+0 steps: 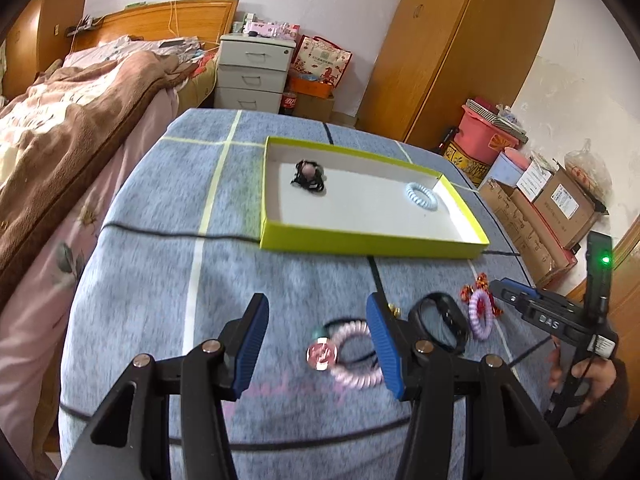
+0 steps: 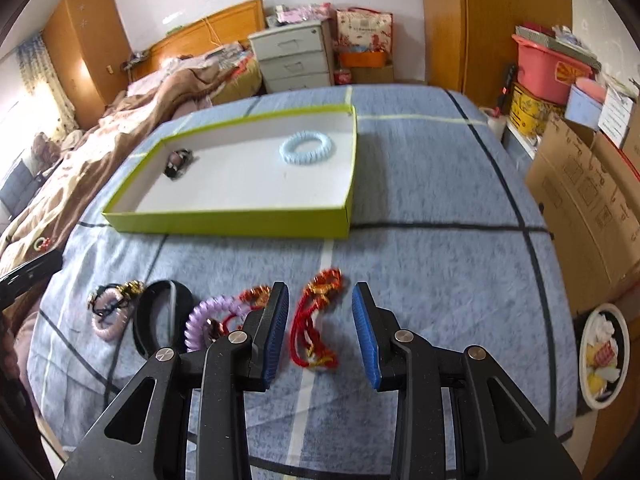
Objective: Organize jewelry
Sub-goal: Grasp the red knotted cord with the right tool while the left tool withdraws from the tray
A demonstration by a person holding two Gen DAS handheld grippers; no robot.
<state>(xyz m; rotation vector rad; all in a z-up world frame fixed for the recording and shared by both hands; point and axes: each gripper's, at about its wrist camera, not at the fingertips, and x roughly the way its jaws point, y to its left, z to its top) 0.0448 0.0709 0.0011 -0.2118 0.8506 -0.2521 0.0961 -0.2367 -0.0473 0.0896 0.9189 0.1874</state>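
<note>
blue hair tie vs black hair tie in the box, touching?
Apart. The right wrist view shows bare white box floor between the blue hair tie and the black hair tie, inside the box.

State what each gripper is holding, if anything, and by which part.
Nothing is held. The left gripper is open over the pink coil hair tie; the right gripper is open around the red cord bracelet.

Two handheld grippers, both held low and pointing forward. The left gripper [image 1: 318, 340] has its blue-padded fingers [image 1: 252, 344] spread wide apart, gripping nothing. The right gripper [image 2: 320, 332] is likewise spread, its blue fingers [image 2: 276, 332] empty. A bare hand [image 1: 588, 380] grasps the right gripper's handle from below.
</note>
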